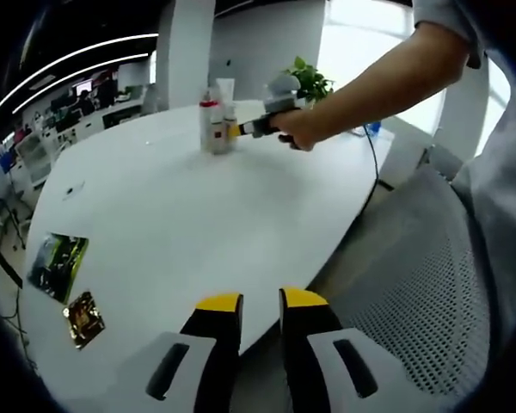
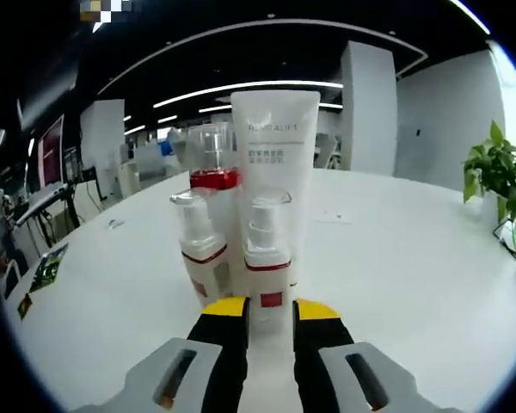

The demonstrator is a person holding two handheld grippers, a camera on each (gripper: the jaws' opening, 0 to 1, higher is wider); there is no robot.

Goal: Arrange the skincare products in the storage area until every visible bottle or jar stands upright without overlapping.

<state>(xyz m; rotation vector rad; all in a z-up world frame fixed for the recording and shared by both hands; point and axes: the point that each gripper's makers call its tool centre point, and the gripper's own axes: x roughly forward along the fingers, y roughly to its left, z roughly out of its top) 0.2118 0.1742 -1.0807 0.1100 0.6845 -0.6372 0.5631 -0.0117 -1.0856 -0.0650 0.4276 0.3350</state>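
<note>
Upright, three pump bottles [image 2: 208, 249], one tube [image 2: 275, 172]; right gripper [image 2: 271, 314] fingers spread (left gripper [image 1: 260, 303] too)

The right gripper [image 2: 270, 311] sits low on the white table [image 2: 396, 275], its yellow-tipped jaws either side of a small pump bottle [image 2: 267, 258]; contact is unclear. A second pump bottle [image 2: 202, 249] stands just left. Behind them rise a white tube [image 2: 275, 146] and a red-collared bottle [image 2: 213, 168]. A potted plant [image 2: 501, 176] stands far right.

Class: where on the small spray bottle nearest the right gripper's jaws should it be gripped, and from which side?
Grip the small spray bottle low on its body, from the front along the right gripper. The white tube stands close behind, another spray bottle beside it, and the clear cap looks slippery.
</note>
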